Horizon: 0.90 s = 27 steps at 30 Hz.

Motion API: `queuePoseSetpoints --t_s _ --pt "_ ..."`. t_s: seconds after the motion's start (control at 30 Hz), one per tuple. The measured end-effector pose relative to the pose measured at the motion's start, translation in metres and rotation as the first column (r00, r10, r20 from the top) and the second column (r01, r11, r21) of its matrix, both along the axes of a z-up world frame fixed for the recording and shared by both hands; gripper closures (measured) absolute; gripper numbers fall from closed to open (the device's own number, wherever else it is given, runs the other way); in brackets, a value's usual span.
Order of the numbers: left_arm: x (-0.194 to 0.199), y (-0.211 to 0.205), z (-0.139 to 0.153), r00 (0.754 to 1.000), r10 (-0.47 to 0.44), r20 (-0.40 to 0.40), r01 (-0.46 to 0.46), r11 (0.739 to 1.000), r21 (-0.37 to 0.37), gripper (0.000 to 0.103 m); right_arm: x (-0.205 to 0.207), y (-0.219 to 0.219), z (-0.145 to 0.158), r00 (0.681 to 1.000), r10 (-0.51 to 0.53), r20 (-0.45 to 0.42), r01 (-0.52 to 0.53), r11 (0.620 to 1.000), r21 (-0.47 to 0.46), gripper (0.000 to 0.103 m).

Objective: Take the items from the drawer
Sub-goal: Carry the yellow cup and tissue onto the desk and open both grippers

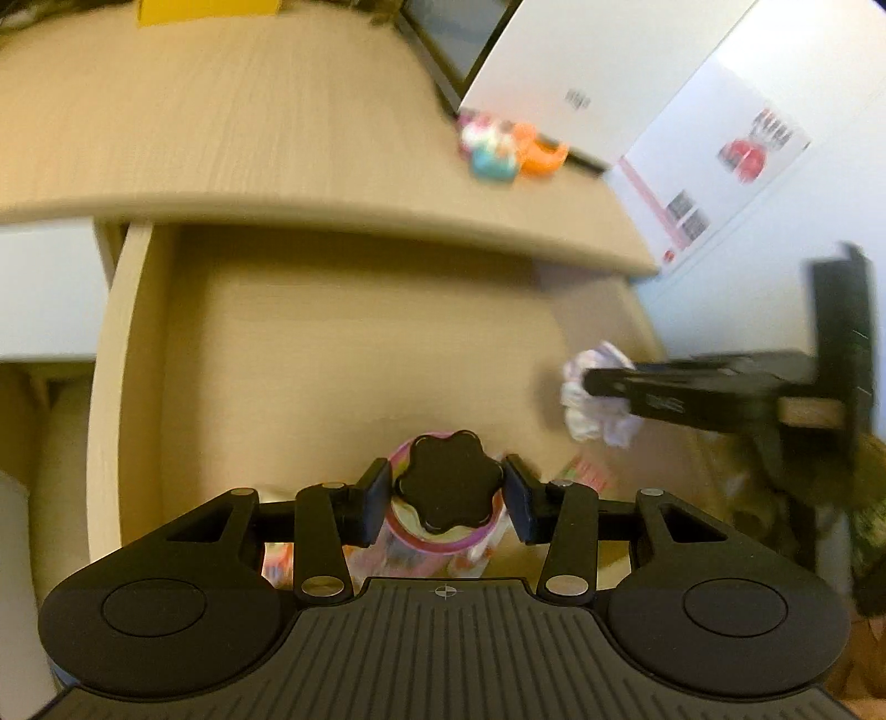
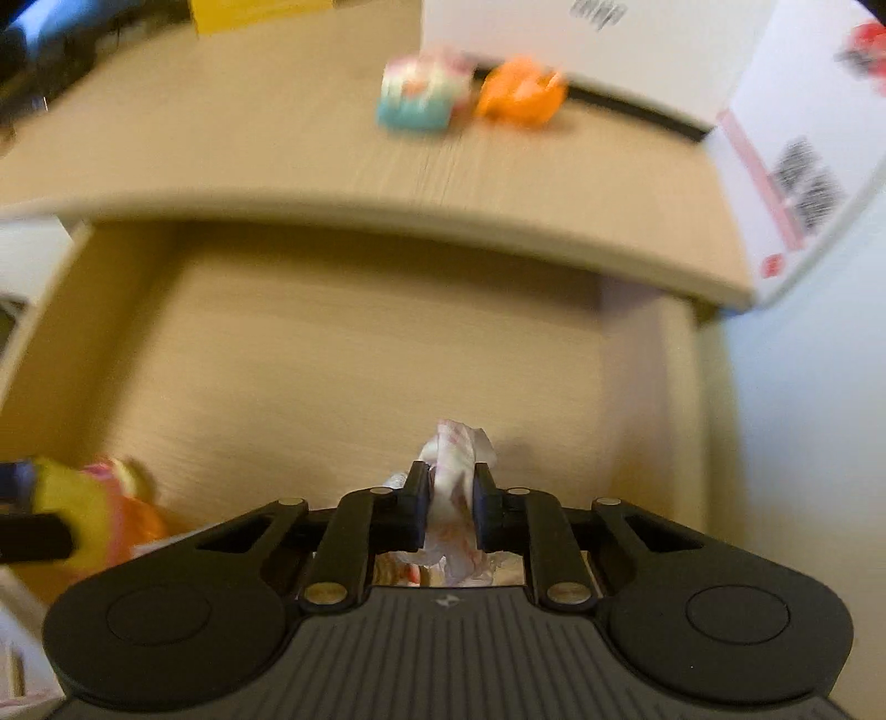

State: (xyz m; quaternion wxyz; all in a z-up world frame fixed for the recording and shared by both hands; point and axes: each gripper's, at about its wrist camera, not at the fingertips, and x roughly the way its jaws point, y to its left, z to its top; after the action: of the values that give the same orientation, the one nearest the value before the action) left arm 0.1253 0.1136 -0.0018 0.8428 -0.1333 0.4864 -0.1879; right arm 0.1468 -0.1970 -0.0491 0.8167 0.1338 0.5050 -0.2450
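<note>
Left wrist view: the left gripper [image 1: 447, 498] hangs over the open drawer [image 1: 354, 343] with its jaws set wide around a small pink-rimmed container with a black flower-shaped cap [image 1: 446, 487]. The pads flank the cap closely; whether they press on it the blurred frame does not settle. To the right, the right gripper [image 1: 595, 382] reaches in from the side, clamped on a crumpled white wrapper [image 1: 592, 404] above the drawer floor. On the desk top [image 1: 232, 122] beyond the drawer lie a teal-and-pink toy [image 1: 490, 149] and an orange toy [image 1: 540, 152], touching each other, beside a white box [image 1: 559, 72].

Right wrist view: the right gripper [image 2: 452, 507] has its jaws drawn narrow on the crumpled white wrapper [image 2: 457, 476], which bulges above and below the pads. The drawer [image 2: 343, 343] lies open beneath it. At the lower left edge a yellow-and-pink item [image 2: 94, 509] sits low at the frame's corner, with a dark finger of the left gripper [image 2: 33, 534] just in front. The teal-and-pink toy [image 2: 423, 94] and orange toy [image 2: 520, 91] rest on the desk top [image 2: 221, 149], by the white box [image 2: 554, 50].

The step in hand looks to be the lift-out: both tools have an item each at the drawer. Next, the wrapper needs carrying clear of the desk edge to a bare patch of the top, its soft bulk kept pinched.
</note>
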Motion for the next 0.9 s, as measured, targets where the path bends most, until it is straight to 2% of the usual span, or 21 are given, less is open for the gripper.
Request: queuePoseSetpoints --t_s 0.1,0.27,0.37,0.43,0.57,0.67,0.77,0.9 --pt "0.014 0.001 0.026 0.995 0.008 0.096 -0.007 1.0 -0.013 0.055 -0.015 -0.001 0.041 0.995 -0.043 0.091 0.047 0.998 -0.049 0.088" --pt "0.064 -0.015 0.07 0.963 0.001 0.271 0.002 1.0 -0.01 0.055 -0.035 -0.008 0.114 0.956 -0.104 0.274 0.149 0.978 -0.149 0.088" --pt "0.104 -0.031 0.081 0.935 -0.008 0.355 0.003 1.0 0.013 0.055 -0.034 -0.018 0.15 0.921 -0.12 0.372 0.2 0.962 -0.184 0.088" --pt "0.13 -0.044 0.077 0.92 -0.007 0.393 -0.004 1.0 0.027 0.055 -0.023 -0.032 0.165 0.904 -0.124 0.409 0.223 0.953 -0.205 0.088" --pt "0.172 -0.063 0.054 0.916 -0.029 0.4 0.006 0.998 0.059 0.055 -0.002 -0.053 0.163 0.903 -0.135 0.409 0.246 0.941 -0.232 0.088" --pt "0.189 -0.067 0.026 0.927 -0.028 0.373 -0.014 0.994 0.11 0.057 0.011 -0.071 0.14 0.912 -0.171 0.374 0.259 0.945 -0.201 0.088" --pt "0.198 -0.066 0.005 0.942 -0.008 0.335 -0.044 0.988 0.148 0.049 0.015 -0.082 0.108 0.919 -0.201 0.338 0.266 0.951 -0.157 0.088" --pt "0.199 -0.051 0.003 0.94 0.009 0.342 -0.061 0.988 0.142 0.051 0.023 -0.098 0.081 0.925 -0.231 0.302 0.273 0.956 -0.105 0.088"
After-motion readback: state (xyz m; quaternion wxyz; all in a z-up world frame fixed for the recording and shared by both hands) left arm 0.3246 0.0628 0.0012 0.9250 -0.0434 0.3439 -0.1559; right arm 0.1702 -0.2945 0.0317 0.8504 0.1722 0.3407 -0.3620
